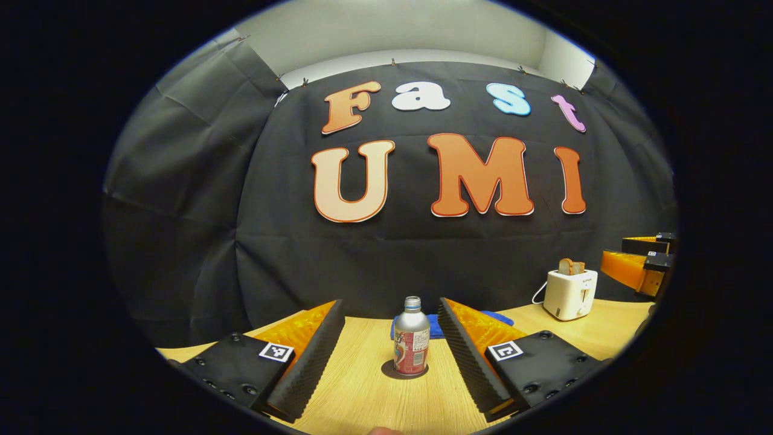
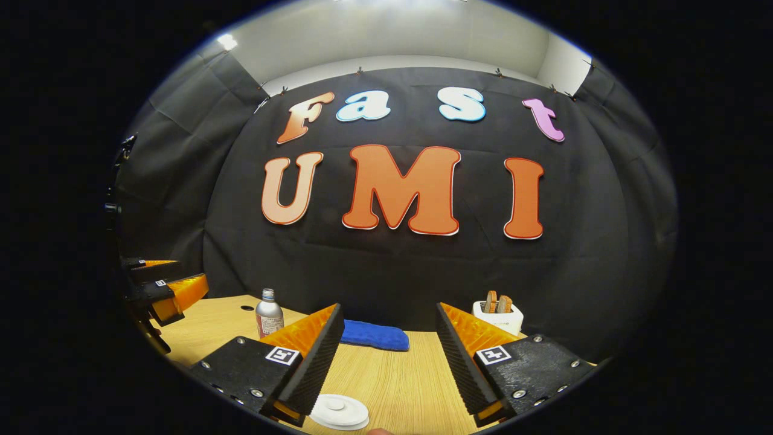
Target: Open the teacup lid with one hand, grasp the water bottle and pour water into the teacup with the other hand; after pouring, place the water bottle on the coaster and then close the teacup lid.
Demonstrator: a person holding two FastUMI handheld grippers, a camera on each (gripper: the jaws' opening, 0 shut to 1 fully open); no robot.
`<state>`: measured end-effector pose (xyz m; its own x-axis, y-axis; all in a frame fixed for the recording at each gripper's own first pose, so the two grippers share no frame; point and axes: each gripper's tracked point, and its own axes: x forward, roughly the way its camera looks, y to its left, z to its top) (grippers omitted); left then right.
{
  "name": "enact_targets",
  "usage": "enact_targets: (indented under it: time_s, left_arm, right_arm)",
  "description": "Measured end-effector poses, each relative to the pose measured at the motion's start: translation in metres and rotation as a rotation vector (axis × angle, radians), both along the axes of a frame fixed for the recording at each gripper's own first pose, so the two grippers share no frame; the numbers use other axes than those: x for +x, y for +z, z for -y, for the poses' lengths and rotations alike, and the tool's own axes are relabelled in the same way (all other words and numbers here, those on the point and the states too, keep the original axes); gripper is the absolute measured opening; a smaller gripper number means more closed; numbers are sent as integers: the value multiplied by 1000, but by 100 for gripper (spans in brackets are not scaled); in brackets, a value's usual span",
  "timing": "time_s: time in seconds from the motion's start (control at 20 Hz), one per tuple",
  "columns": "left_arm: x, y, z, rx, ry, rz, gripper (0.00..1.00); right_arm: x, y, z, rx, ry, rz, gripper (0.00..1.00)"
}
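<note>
— Left gripper view: showed the left gripper (image 1: pixel 391 338) spread wide, holding nothing, with the water bottle (image 1: pixel 412 337) standing upright on the wooden counter (image 1: pixel 362 393), dead ahead between the two fingers but farther out, touching neither.

— And the bottle's long axis?

— Vertical, cap up; squarely across the closing line of the fingers, so suited to a straight push forward and a squeeze on the body. Blue cloth (image 1: pixel 489 315) just behind it, white toaster (image 1: pixel 570 293) with bread well off to the right.

— Right gripper view?

— Showed the right gripper (image 2: pixel 389 353) equally wide apart and empty. White teacup lid (image 2: pixel 339 412) low at the bottom edge, just beside the left finger, knob up; cup beneath it hidden. Same bottle (image 2: pixel 269 314) far off to the left, close to the other gripper (image 2: pixel 166 290).

— So which hand for which?

— Judged: left nearer the bottle, right nearer the lid. Lid not yet lifted, nothing poured. Could not pick out the coaster with certainty.
</note>
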<state>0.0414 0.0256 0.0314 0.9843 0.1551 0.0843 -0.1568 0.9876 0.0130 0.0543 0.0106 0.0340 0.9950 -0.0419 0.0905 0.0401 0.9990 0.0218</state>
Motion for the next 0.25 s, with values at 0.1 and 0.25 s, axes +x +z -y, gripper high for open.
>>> enact_targets:
  time_s: [0.1, 0.25]
  left_arm:
    - [0, 0, 0, 0, 1, -1, 96]
    - [-1, 1, -1, 0, 4, 3, 100]
  right_arm:
    - [0, 0, -1, -3, 0, -1, 91]
    - [0, -1, -1, -1, 3, -3, 91]
